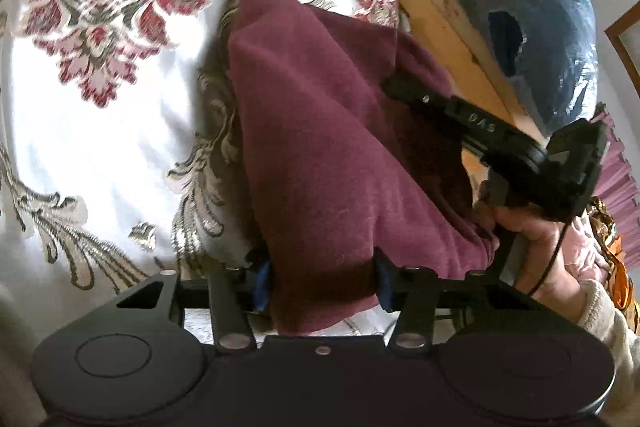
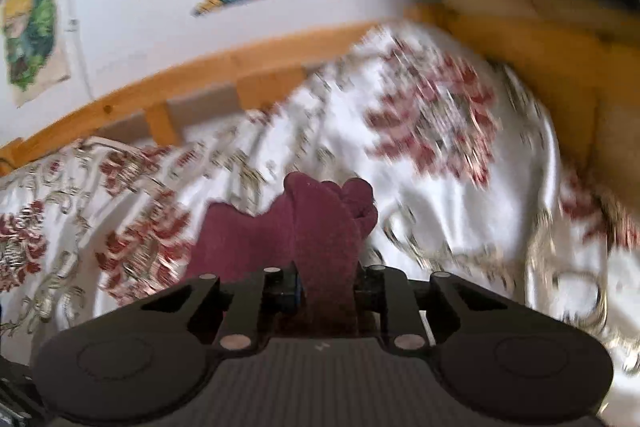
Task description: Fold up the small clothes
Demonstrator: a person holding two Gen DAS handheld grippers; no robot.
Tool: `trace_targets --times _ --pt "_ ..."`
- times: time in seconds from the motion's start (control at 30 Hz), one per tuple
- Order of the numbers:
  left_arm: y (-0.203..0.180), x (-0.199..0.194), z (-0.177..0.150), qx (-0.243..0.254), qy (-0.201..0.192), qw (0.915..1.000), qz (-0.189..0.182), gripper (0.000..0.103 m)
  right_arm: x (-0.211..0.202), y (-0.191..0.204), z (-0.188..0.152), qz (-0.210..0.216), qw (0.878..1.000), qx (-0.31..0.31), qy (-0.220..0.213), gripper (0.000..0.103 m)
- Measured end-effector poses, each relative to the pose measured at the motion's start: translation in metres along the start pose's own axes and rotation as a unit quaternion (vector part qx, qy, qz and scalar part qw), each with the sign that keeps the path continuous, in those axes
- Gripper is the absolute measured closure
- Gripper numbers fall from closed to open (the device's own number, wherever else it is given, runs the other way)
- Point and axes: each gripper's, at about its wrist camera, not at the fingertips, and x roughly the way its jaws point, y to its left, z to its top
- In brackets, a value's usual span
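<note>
On the left lies the bedspread [image 1: 100, 147], white with red flowers; over it hangs the maroon cloth [image 1: 320, 131], raised off the bed. The left gripper [image 1: 322, 281] has a lower edge of the cloth between its pads, clamped on it. To the right, the right gripper [image 2: 326, 287] pinches a bunched corner, and a hand [image 1: 536, 243] holds its grip. The fold looks barely begun: no crease shows. The cloth's far side is hidden, and the right view is blurred.
</note>
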Motion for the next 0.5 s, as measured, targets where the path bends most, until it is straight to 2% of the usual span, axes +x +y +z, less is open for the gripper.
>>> trace_targets --times 0.13,0.3,0.4,0.5 --pt "-0.007 -0.011 0.011 0.008 -0.020 0.9998 -0.004 0.054 -0.011 0.018 0.019 0.009 0.999 -0.027 -0.037 0.082" --pt "-0.009 -0.036 0.036 0.049 -0.068 0.9964 0.016 0.054 0.004 0.028 0.047 0.028 0.997 -0.012 -0.074 0.082" --pt "-0.001 -0.045 0.045 0.059 -0.083 0.9942 0.036 0.054 0.027 0.035 0.054 0.036 0.997 -0.006 -0.073 0.082" --pt "0.014 -0.047 0.049 0.063 -0.082 0.9921 0.071 0.053 0.055 0.043 0.049 0.038 0.998 -0.007 -0.054 0.081"
